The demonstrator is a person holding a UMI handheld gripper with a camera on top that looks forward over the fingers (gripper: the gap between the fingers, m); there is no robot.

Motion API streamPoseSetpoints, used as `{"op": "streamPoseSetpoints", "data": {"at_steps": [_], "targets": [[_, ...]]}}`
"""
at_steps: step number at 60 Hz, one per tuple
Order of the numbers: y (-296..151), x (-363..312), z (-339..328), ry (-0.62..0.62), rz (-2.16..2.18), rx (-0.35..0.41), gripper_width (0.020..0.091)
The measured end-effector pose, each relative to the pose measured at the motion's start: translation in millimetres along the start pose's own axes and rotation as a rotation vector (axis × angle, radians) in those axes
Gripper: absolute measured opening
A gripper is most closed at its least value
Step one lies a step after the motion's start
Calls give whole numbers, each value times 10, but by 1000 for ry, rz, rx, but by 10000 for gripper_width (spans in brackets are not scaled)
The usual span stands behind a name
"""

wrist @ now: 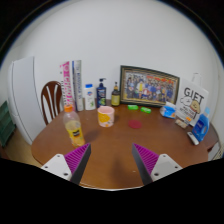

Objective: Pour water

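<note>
**Bottle and cup ahead of spread fingers on round table**

Clear plastic bottle with orange cap and yellowish liquid (73, 127) standing upright on round brown wooden table (115, 155), just ahead of left finger and slightly outside it. White paper cup with orange print (106, 117) upright a little farther back, near table's middle, apart from bottle and to its right. Hand-held two-finger gripper (112, 160) released, purple pads (77, 158) set wide apart with only bare tabletop between them; touching nothing.

Beyond cup, along wall: white plastic bottle with blue label (89, 97), dark pump bottle (101, 92) and small dark bottle (115, 96) standing close together. Beside these, framed colourful picture (149, 86) leaning against white wall. Small pink object (134, 123) and small green objects (139, 108) lying on table in front of picture. At right edge of table, white box with dark lettering (193, 101) and blue-and-white items (200, 127) clustered together. Tall pink-and-white striped upright item (68, 82) behind bottles at left. Brown wooden chair back (51, 100) past table's left side.
</note>
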State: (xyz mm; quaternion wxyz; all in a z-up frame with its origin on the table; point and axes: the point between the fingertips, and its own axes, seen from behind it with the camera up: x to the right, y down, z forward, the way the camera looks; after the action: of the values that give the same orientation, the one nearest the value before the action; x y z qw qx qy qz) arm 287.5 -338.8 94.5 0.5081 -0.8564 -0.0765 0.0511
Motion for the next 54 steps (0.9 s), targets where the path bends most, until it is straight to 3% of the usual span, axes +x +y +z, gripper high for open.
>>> {"op": "streamPoseSetpoints", "data": {"at_steps": [15,32,35,37,39,45,48,54], "targets": [[-24,-1364,806,-96,14,64,856],[21,-1557,1771,20,43,110,736],[24,-1566,1839,24,40,108,669],[19,-1586,1865,21,37,115,527],[21,-1609,1879,12,36,134,449],[15,-1633,1877,23,-1,142,389],[6,-1660,1889,21,-11,132,313],[-85,-1763,1893,-23,40,116,274]]}}
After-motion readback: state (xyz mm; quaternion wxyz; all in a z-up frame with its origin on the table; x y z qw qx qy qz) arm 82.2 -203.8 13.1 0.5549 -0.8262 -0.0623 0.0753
